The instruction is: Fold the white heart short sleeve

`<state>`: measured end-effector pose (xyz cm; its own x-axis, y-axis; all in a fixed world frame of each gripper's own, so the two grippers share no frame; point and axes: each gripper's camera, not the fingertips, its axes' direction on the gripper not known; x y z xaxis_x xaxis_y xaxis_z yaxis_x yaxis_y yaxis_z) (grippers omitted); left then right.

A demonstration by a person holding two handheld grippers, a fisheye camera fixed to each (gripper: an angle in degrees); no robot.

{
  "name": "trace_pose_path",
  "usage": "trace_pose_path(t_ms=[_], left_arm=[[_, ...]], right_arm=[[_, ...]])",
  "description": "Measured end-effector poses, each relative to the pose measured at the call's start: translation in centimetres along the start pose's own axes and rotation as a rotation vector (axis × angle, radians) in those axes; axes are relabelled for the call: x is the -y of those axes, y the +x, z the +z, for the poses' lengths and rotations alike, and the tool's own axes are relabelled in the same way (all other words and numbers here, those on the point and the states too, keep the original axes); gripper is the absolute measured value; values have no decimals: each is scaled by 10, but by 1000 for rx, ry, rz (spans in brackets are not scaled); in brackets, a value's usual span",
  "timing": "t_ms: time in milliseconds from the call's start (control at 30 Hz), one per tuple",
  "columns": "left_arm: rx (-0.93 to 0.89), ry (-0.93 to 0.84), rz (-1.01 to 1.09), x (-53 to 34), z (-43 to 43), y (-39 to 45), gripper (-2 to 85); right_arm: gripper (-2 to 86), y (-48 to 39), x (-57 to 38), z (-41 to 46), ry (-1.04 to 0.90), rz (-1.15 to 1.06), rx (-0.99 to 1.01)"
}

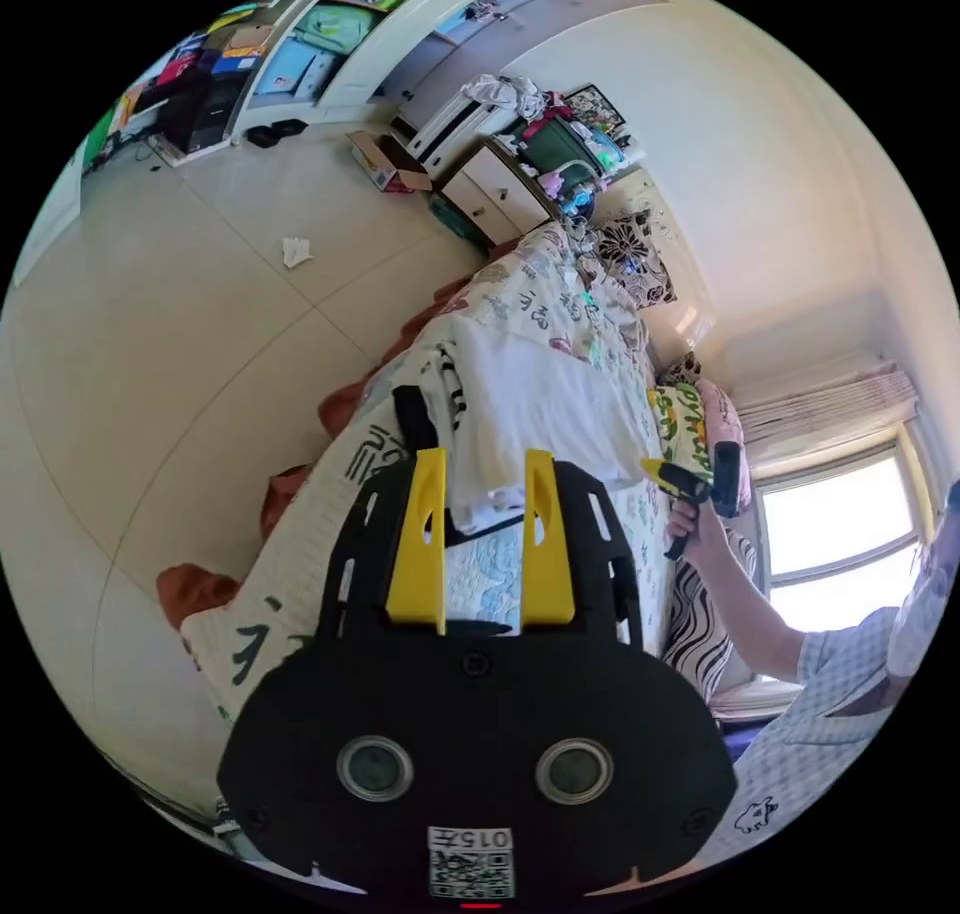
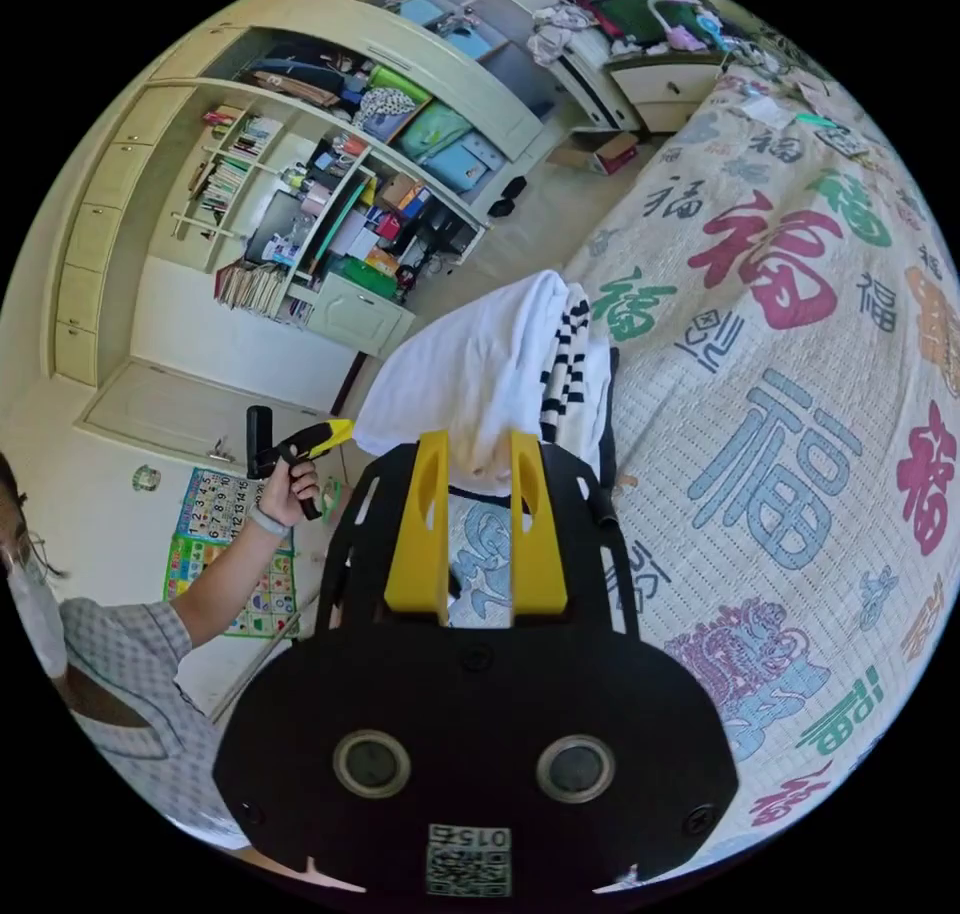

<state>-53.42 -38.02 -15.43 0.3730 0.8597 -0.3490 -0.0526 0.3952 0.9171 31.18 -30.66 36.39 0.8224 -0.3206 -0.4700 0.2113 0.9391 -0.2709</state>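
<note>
Left gripper view: my left claw (image 1: 485,474) gapes above the shirt (image 1: 540,404) on the bed (image 1: 300,554).
Right gripper view: my right claw (image 2: 478,459) gapes at the shirt's (image 2: 470,374) edge.

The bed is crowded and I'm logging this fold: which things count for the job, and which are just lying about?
For the job:
white shirt
left hand-held gripper, open
right hand-held gripper, open
bed cover it lies on

Just lying about:
striped garment beside the shirt
cardboard box on the floor
flowered pillow
shelves

Clothes pile (image 2: 500,374) blocks ahead; bedspread (image 2: 800,434) beside it open.
</note>
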Motion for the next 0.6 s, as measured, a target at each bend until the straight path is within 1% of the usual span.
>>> trace_pose_path(t_ms=[67, 133, 267, 333, 400, 500, 600], left_arm=[[-10, 1, 6, 1, 6, 9, 41], [31, 4, 54, -4, 1, 27, 11], [-13, 58, 176, -25, -23, 67, 0], [-110, 129, 259, -49, -45, 102, -2], [-179, 157, 313, -68, -58, 130, -3], [-288, 141, 374, -101, -60, 173, -3], [-399, 70, 422, -139, -36, 216, -3]], right_arm=[[57, -4, -5, 1, -5, -6, -14], [32, -11, -22, -10, 43, -41, 3], [13, -17, -54, -39, 110, -92, 112], [8, -25, -83, -69, 163, -137, 147], [6, -30, -111, -99, 214, -166, 155], [5, -30, -167, -153, 296, -185, 180], [4, -25, -234, -204, 337, -175, 181]])
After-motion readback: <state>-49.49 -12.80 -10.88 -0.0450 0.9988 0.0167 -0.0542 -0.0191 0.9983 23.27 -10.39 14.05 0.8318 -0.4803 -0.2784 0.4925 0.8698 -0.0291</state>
